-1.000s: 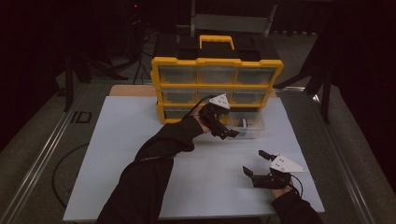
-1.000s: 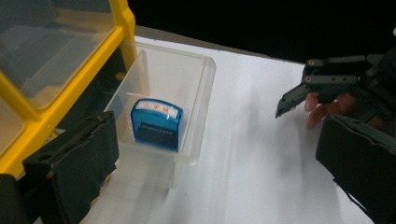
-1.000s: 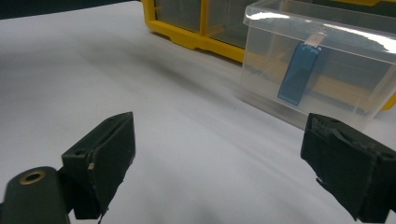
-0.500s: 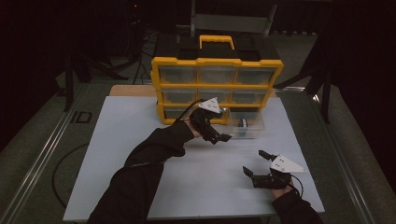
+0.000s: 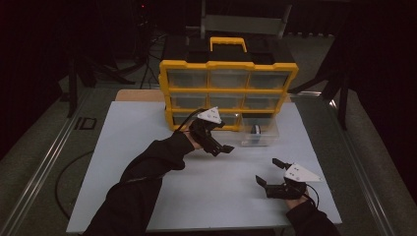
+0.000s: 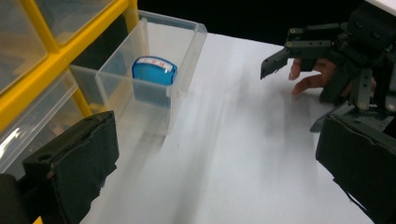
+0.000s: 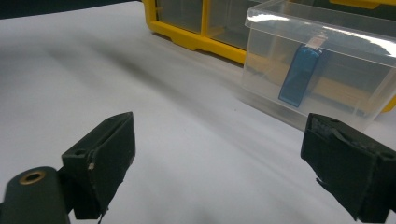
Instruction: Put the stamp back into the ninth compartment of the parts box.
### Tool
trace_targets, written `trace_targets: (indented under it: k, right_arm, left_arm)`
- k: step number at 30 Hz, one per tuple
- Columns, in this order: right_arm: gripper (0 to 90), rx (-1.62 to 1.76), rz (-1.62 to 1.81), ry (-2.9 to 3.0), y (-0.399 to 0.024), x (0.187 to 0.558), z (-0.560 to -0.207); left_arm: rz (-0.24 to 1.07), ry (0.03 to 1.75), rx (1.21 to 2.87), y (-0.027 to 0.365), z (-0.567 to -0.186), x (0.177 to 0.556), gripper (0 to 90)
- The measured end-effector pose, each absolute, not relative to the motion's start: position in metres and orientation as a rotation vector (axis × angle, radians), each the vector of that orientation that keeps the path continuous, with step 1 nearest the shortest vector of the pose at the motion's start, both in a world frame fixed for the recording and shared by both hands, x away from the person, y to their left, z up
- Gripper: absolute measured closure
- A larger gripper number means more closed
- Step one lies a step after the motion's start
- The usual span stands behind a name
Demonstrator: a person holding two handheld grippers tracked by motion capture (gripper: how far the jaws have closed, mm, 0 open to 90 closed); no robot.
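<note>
A blue case is seen standing in the clear drawer pulled out of the yellow organizer on the desk, with the left gripper just beside the drawer and the right gripper well apart, fingers of both spread and empty.

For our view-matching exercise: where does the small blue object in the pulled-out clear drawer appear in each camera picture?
High view: the blue object sits right of centre, inside the clear drawer.
Left gripper view: upper left, in the drawer's far section.
Right gripper view: upper right, seen edge-on through the drawer wall.
Shared landmark: the yellow organizer that the drawer sticks out of.
</note>
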State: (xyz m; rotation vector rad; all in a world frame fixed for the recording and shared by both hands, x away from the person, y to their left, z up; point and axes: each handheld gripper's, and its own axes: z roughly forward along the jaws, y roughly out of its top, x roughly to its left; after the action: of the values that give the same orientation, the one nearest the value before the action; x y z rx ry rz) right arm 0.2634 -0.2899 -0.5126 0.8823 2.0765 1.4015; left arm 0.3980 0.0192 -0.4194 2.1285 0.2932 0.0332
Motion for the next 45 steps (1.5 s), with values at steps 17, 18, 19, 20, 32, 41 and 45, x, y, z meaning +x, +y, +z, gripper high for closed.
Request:
trace_targets:
  k: [17,18,19,20,32,41,45]
  right_arm:
    - [10.2,0.886,1.396,2.082,-0.289,0.264,-0.513]
    - [10.2,0.886,1.396,2.082,-0.289,0.264,-0.513]
    - [10.2,0.886,1.394,2.083,-0.288,0.264,-0.514]
    - [10.2,0.886,1.396,2.081,-0.289,0.264,-0.513]
    - [10.2,0.887,1.397,2.081,-0.289,0.264,-0.513]
    - [10.2,0.881,1.396,2.081,-0.288,0.263,-0.513]
    - [10.2,0.881,1.397,2.081,-0.288,0.263,-0.513]
  left_arm:
    - [0.057,0.345,2.108,0.068,-0.428,0.378,0.0]
    - [0.057,0.345,2.108,0.068,-0.428,0.378,0.0]
    - [0.055,0.35,2.102,0.072,-0.429,0.377,0.0]
    - [0.056,0.352,2.103,0.073,-0.429,0.376,0.0]
    - [0.081,0.379,2.093,0.1,-0.434,0.361,0.0]
    - [0.082,0.403,2.085,0.119,-0.442,0.348,0.0]
    - [0.089,0.417,2.074,0.131,-0.445,0.341,0.0]
